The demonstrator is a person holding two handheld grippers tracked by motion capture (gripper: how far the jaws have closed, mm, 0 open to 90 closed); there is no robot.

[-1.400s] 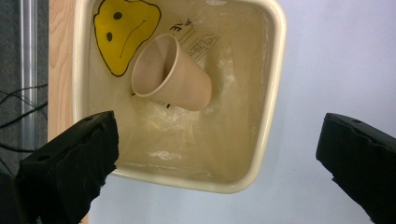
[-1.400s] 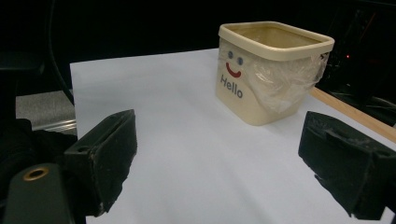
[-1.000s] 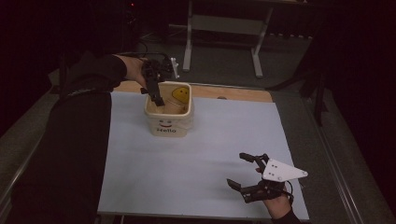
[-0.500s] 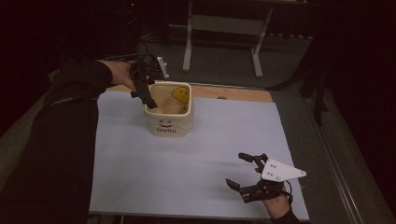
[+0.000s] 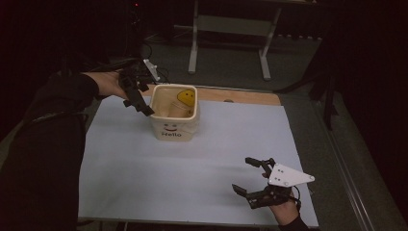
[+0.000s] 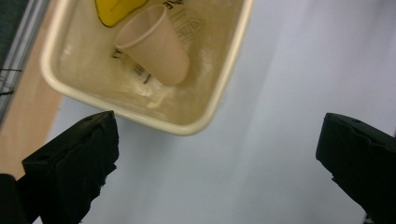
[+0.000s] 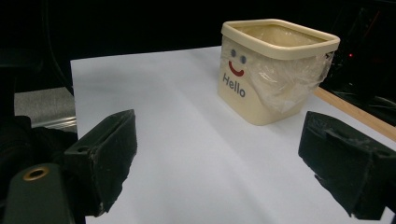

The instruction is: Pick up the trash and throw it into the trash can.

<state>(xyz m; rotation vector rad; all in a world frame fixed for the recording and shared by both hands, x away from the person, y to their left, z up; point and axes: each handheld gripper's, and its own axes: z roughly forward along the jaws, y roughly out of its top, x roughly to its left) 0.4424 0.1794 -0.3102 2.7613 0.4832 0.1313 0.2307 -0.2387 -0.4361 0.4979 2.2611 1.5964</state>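
The right tongs [image 5: 260,182] are hovering low over the near right part of the pale blue sheet [image 5: 192,173] covering the counter, their jaws spread wide and gripping nothing. Farther back, a cream square plastic bin [image 5: 173,126] printed with a smiling face and "Hello" is standing on the sheet's far middle, a clear liner folding over its rim. Inside it, a tan paper cup [image 6: 154,44] is lying tilted on its side beside something yellow [image 6: 114,7]. Just left of the bin's far left corner, the left tongs [image 5: 137,94] are hanging above the sheet, jaws wide apart and empty.
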